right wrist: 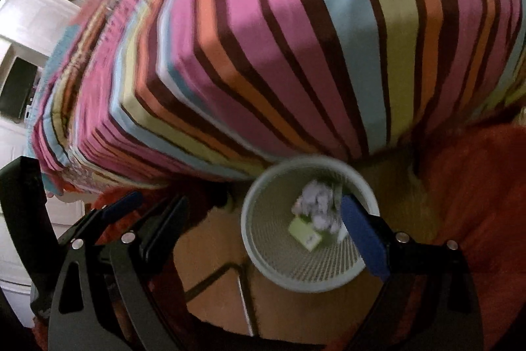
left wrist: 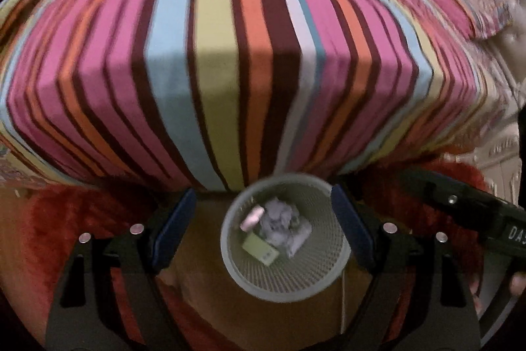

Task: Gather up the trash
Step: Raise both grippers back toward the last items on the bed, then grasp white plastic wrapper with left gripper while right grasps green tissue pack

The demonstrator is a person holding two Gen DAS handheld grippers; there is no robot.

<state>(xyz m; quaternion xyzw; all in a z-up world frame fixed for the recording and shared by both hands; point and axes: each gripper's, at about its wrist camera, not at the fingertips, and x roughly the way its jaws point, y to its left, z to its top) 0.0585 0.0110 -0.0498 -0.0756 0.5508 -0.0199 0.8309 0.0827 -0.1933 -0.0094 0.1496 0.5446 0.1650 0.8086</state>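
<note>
Both grippers, left gripper [left wrist: 263, 229] and right gripper [right wrist: 259, 219], hang released above the mesh wastebasket [left wrist: 328, 265], positioned for dropping crumpled paper [left wrist: 282, 224].

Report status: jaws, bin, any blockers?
Left gripper and right gripper: jaws open, empty, above the mesh bin. Bin holds crumpled paper, green card, pink piece. No blockers seen.
</note>
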